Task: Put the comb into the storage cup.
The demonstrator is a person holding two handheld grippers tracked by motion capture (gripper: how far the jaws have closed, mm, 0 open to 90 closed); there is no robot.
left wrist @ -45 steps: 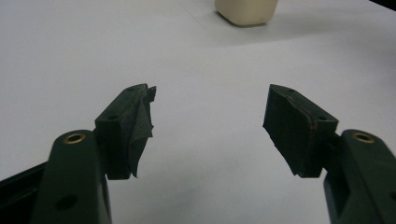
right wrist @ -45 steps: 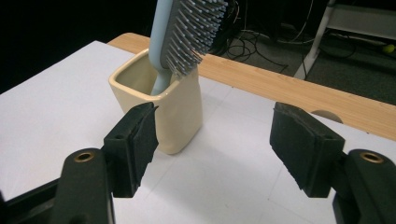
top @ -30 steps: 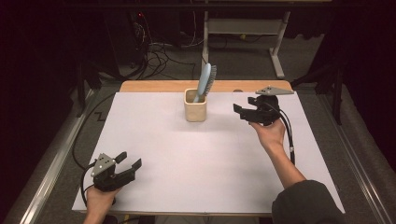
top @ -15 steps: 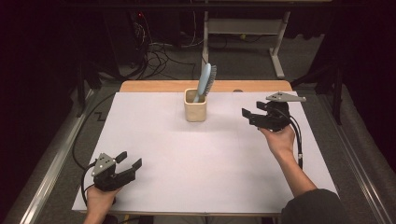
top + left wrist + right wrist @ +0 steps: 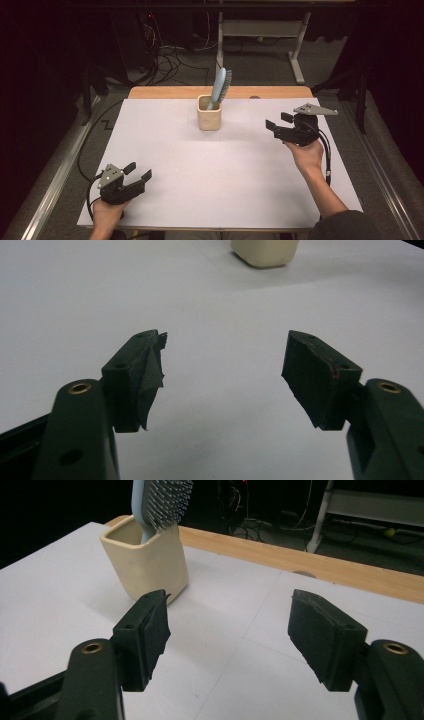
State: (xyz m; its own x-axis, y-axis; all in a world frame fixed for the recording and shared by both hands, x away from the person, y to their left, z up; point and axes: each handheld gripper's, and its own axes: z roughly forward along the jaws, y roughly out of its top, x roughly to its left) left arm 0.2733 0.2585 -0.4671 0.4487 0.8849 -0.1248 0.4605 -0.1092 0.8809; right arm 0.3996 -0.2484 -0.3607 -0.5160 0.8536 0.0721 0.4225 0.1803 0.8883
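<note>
A cream square cup (image 5: 209, 114) stands near the far middle of the white table top (image 5: 225, 170). A light blue hairbrush (image 5: 220, 88) leans in it, bristle head up. In the right gripper view the cup (image 5: 146, 561) and the hairbrush (image 5: 160, 502) sit ahead to the left. My right gripper (image 5: 275, 125) hovers to the right of the cup, jaws open with nothing between them, and points toward it (image 5: 227, 632). My left gripper (image 5: 139, 171) rests at the near left, open and holding nothing (image 5: 222, 377); the cup (image 5: 265, 251) is far ahead.
A wooden table edge (image 5: 170, 92) runs along the back behind the white top. Beyond it are cables (image 5: 175, 55) on the floor and a white metal frame (image 5: 295, 45). Metal rails run along both table sides.
My right gripper has moved away from the cup, to the right and slightly toward the person. The left gripper, the cup and the hairbrush have kept still.
</note>
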